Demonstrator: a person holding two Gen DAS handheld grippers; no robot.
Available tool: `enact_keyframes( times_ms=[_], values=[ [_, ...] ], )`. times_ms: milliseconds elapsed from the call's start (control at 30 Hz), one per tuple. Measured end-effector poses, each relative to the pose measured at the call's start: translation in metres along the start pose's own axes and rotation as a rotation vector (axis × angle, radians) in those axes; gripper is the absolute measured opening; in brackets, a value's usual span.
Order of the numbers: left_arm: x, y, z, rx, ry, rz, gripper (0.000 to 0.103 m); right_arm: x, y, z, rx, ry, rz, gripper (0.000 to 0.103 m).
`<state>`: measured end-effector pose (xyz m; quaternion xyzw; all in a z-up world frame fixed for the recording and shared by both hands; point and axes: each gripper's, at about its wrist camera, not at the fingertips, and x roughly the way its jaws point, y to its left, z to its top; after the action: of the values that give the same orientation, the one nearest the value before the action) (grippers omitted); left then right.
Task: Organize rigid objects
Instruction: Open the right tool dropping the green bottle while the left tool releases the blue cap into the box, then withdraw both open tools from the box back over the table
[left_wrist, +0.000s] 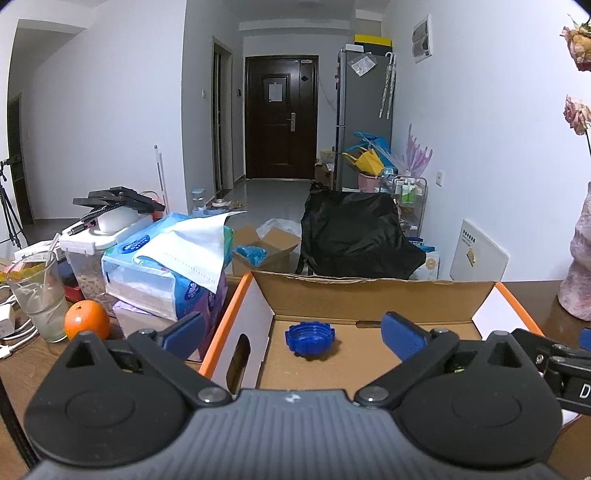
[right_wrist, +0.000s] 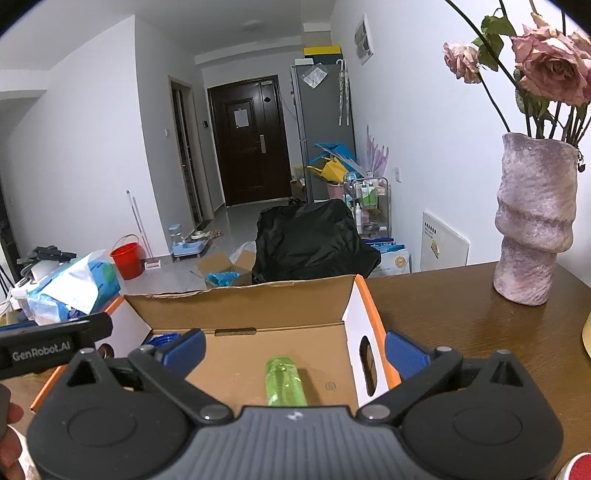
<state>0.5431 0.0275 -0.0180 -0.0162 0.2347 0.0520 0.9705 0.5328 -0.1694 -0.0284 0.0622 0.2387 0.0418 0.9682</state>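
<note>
Blue ribbed plastic cap (left_wrist: 309, 339) and green translucent plastic bottle (right_wrist: 285, 384) both lie loose on the floor of the open cardboard box (left_wrist: 369, 295), apparently sorted there, while left gripper (left_wrist: 295, 334) and right gripper (right_wrist: 295, 350) hover above it, jaws wide and empty.

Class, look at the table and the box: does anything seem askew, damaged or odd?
The roses in the vase are wilted and drooping. A tissue hangs loose from its pack. In the box, nothing stands out.
</note>
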Motion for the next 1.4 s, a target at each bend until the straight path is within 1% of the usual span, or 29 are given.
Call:
enact_keyframes(
  times_ms=[133, 333, 667, 967, 1200, 1400],
  values=[
    [-0.006, 0.002, -0.001, -0.007, 0.002, -0.008, 0.103, -0.009, 0.002, -0.001, -0.021, -0.009, 0.006, 0.103],
    [-0.023, 0.003, -0.004, -0.004, -0.021, -0.012, 0.103, -0.029, 0.002, -0.004, -0.042, -0.027, 0.012, 0.103],
    [-0.062, 0.005, -0.016, 0.004, -0.039, -0.028, 0.103, -0.069, -0.008, -0.016, -0.058, -0.048, 0.019, 0.103],
    [-0.098, 0.005, -0.034, 0.015, -0.047, -0.036, 0.103, -0.104, -0.023, -0.03, -0.061, -0.053, 0.012, 0.103],
    [-0.118, 0.008, -0.049, 0.005, -0.039, -0.035, 0.103, -0.126, -0.031, -0.041, -0.067, -0.055, 0.008, 0.103],
    [-0.135, 0.004, -0.065, 0.022, -0.029, -0.032, 0.103, -0.145, -0.037, -0.05, -0.079, -0.059, 0.006, 0.103]
  ],
)
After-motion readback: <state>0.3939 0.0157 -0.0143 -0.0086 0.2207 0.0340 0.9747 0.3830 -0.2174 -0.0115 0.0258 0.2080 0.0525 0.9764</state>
